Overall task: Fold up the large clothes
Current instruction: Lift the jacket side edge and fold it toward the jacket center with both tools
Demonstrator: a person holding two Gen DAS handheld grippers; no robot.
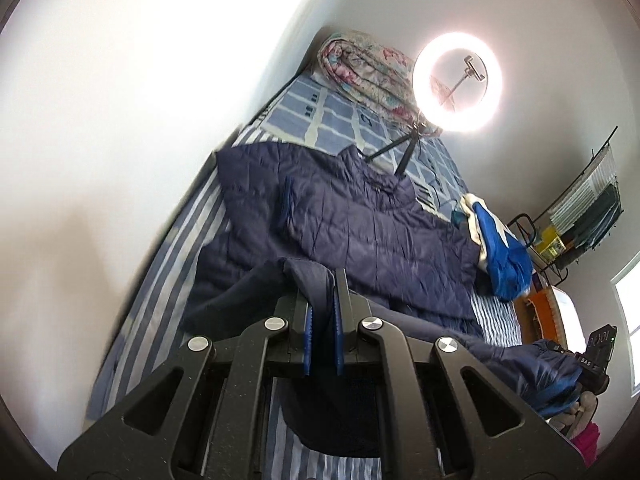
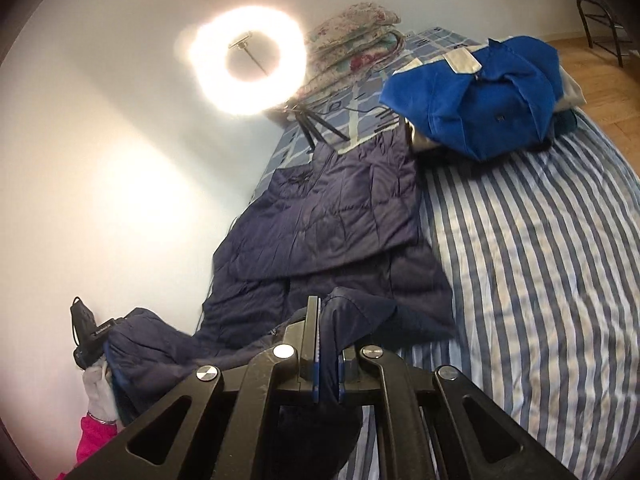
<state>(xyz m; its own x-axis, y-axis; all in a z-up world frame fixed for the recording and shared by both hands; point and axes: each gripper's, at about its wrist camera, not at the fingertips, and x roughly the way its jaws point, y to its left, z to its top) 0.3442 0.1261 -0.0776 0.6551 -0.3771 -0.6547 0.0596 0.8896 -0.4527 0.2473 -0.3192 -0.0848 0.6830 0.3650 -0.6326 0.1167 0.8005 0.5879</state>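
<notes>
A navy quilted jacket (image 1: 340, 208) (image 2: 332, 208) lies spread on the striped bed, collar toward the far end. Its near hem is lifted off the sheet at two corners. My left gripper (image 1: 322, 288) is shut on one hem corner, with dark fabric pinched between the blue pads. My right gripper (image 2: 328, 328) is shut on the other corner, and the cloth drapes over its right finger. Each wrist view also shows the other gripper at its edge: the right gripper (image 1: 596, 356) and the left gripper (image 2: 88, 336), the latter held by a gloved hand with a pink sleeve.
A bright blue garment (image 1: 504, 256) (image 2: 480, 92) is heaped on the bed beside the jacket. A lit ring light (image 1: 456, 82) (image 2: 248, 58) on a tripod stands beyond the collar, next to a folded floral quilt (image 2: 352, 36). A white wall runs along the bed's far side. A dark chair (image 2: 600, 20) stands on wood floor.
</notes>
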